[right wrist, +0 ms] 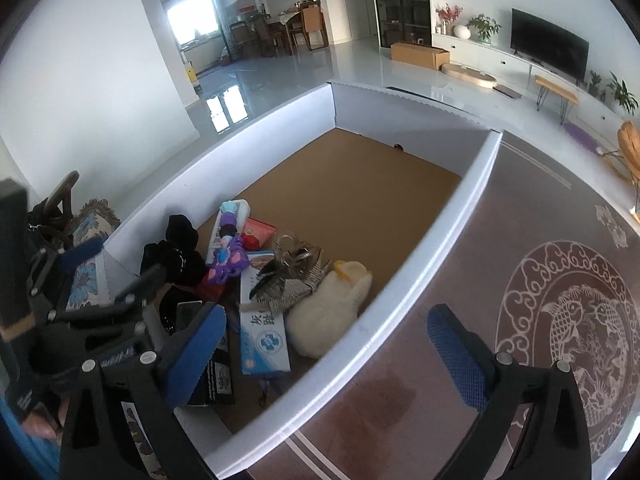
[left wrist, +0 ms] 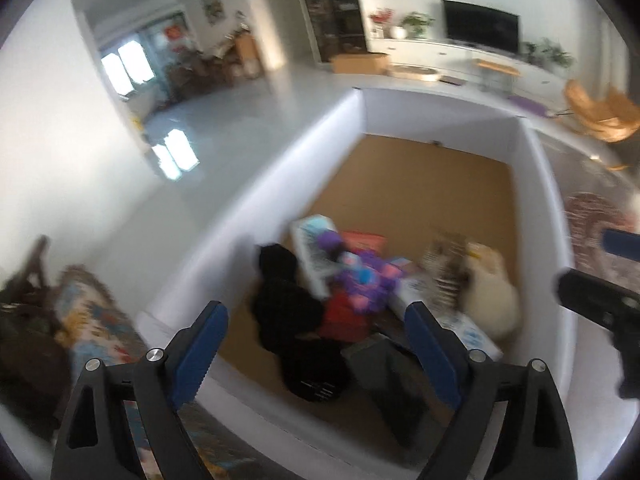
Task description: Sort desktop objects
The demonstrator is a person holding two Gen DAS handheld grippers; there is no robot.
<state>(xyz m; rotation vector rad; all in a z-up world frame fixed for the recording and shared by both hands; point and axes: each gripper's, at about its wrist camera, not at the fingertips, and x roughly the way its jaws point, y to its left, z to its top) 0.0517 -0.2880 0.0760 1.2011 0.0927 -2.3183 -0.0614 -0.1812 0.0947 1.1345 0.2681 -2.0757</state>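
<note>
A big white-walled box [right wrist: 420, 276] with a cardboard floor holds a heap in its near corner. The heap includes a white plush duck [right wrist: 328, 308], a silver bag [right wrist: 292, 276], a purple toy [right wrist: 230, 258], a blue-and-white carton [right wrist: 262, 340], a red pack [right wrist: 260, 234] and black cloth [right wrist: 176, 252]. My right gripper [right wrist: 326, 316] is open and empty, straddling the box's near right wall. My left gripper [left wrist: 316, 312] is open and empty above the black cloth [left wrist: 288, 308] and purple toy [left wrist: 360, 280]. The left wrist view is blurred; the duck [left wrist: 492, 296] shows at its right.
A brown rug with a white fish medallion [right wrist: 580, 320] lies right of the box. A floral cushion [right wrist: 84, 280] and dark bags sit to its left. The far half of the cardboard floor [right wrist: 340, 184] is bare. A TV [right wrist: 548, 48] stands on a cabinet far behind.
</note>
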